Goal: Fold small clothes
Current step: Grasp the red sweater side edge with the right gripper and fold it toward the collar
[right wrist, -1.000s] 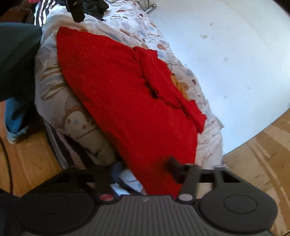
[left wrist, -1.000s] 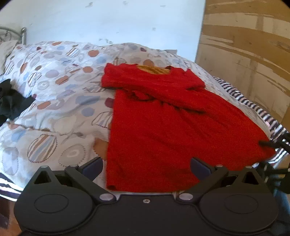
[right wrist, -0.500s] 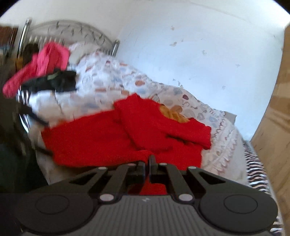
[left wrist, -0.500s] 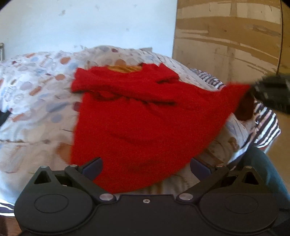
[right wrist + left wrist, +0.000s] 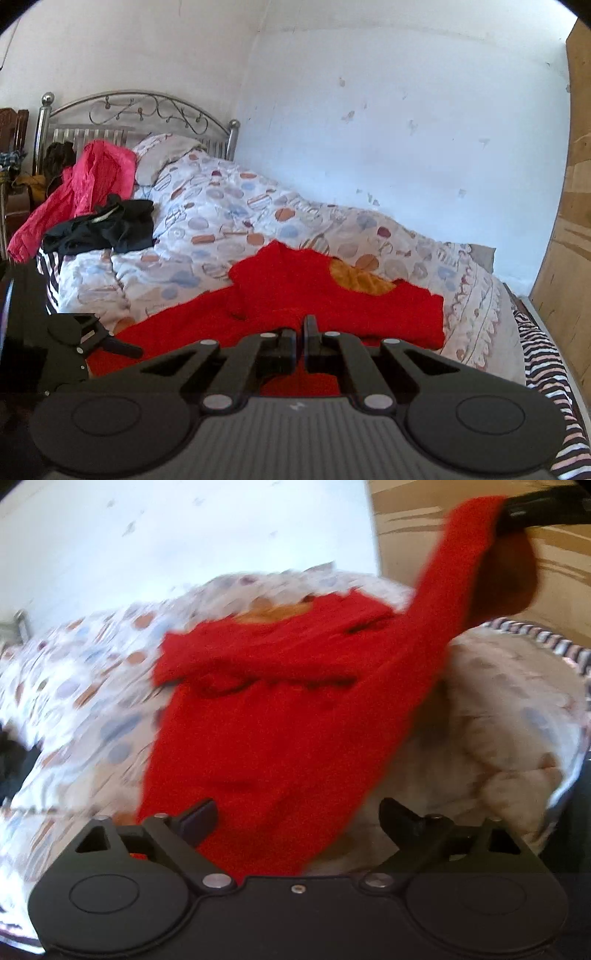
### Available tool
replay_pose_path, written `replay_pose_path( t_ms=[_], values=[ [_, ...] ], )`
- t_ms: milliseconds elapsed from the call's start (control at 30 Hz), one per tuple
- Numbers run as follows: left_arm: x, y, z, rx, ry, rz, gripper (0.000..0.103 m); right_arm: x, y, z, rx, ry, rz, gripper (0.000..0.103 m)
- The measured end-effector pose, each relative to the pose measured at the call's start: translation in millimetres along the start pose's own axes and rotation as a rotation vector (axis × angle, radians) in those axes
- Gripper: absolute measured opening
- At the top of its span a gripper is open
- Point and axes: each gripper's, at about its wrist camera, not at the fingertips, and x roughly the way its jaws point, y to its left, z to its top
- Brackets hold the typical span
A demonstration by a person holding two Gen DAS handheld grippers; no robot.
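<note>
Red knit sweater (image 5: 280,716) lies on the bed's quilt (image 5: 229,221), sleeves already folded across. Left gripper (image 5: 297,812), fingers wide and closing around the near hem; right gripper (image 5: 300,332) pinches the other corner aloft. Body fold remains.

**A:** Reading you my left hand-held gripper (image 5: 297,814) first: it points downward, jaws standing wide and closing, cloth lying between them, pads not pressing on it.

**B:** And the right?

**A:** My right hand-held gripper (image 5: 300,338) is raised, tilted only slightly below level. Fingers (image 5: 286,345) clamped together, pinching a corner of the red garment (image 5: 332,302). From the left wrist view I see it high at the upper right (image 5: 543,506), cloth trailing down from it.

**B:** Left visible from the right side?

**A:** Yes, low at the left edge (image 5: 110,341), one finger showing.
</note>
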Motion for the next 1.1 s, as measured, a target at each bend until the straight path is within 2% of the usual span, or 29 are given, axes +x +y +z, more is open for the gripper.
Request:
replay_pose_path(
  t_ms=[167, 267, 433, 633, 700, 767, 867, 1000, 1100],
  values=[
    [-1, 37, -4, -0.115, 0.038, 0.061, 0.088, -1, -8, -4, 0.034, -0.012, -0.02, 0.004],
    [-6, 47, -4, -0.13, 0.029, 0.084, 0.087, 0, -12, -10, 0.058, -0.003, -0.038, 0.004],
    [-14, 51, -2, -0.087, -0.015, 0.137, 0.088, -2, -14, -18, 0.075, 0.019, -0.047, 0.004],
    [-26, 42, -6, 0.043, -0.126, 0.207, 0.087, -10, -14, -30, 0.092, 0.043, -0.059, 0.004],
    [-30, 40, -9, 0.08, -0.153, 0.191, 0.079, -14, -13, -35, 0.095, 0.052, -0.066, 0.004],
    [-33, 38, -12, 0.131, -0.182, 0.174, 0.064, -17, -9, -43, 0.078, 0.062, -0.079, 0.004],
    [-36, 31, -18, 0.228, -0.216, 0.168, 0.053, -24, -1, -54, 0.05, 0.07, -0.105, 0.004],
    [-31, 28, -26, 0.302, -0.195, 0.182, 0.046, -31, 7, -65, 0.036, 0.065, -0.147, 0.004],
    [-25, 31, -31, 0.309, -0.155, 0.174, 0.032, -34, 8, -68, 0.045, 0.06, -0.158, 0.004]
  ],
)
